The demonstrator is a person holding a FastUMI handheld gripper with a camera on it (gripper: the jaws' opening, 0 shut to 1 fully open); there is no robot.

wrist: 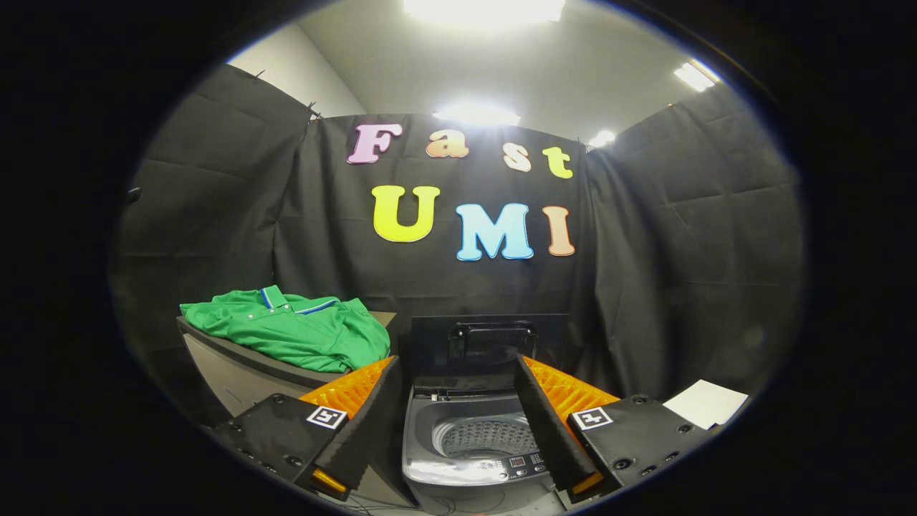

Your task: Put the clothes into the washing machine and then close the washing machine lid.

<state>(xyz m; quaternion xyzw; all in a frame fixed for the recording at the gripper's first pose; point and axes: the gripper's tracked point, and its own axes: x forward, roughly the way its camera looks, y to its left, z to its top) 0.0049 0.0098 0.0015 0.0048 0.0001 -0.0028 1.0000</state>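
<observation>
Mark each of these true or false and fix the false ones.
1. The washing machine lid stands open. True.
2. The green shirt lies inside the drum. False: it lies on a grey surface beside the machine.
3. The gripper is shut on the shirt. False: its jaws are open, holding nothing.
4. The drum shows between the jaws. True.
5. A white sheet lies on the side of the machine away from the shirt. True.

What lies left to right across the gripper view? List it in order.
Green polo shirt on a grey surface → open washing machine, raised lid, seen between the open tool fingers → white sheet.
</observation>
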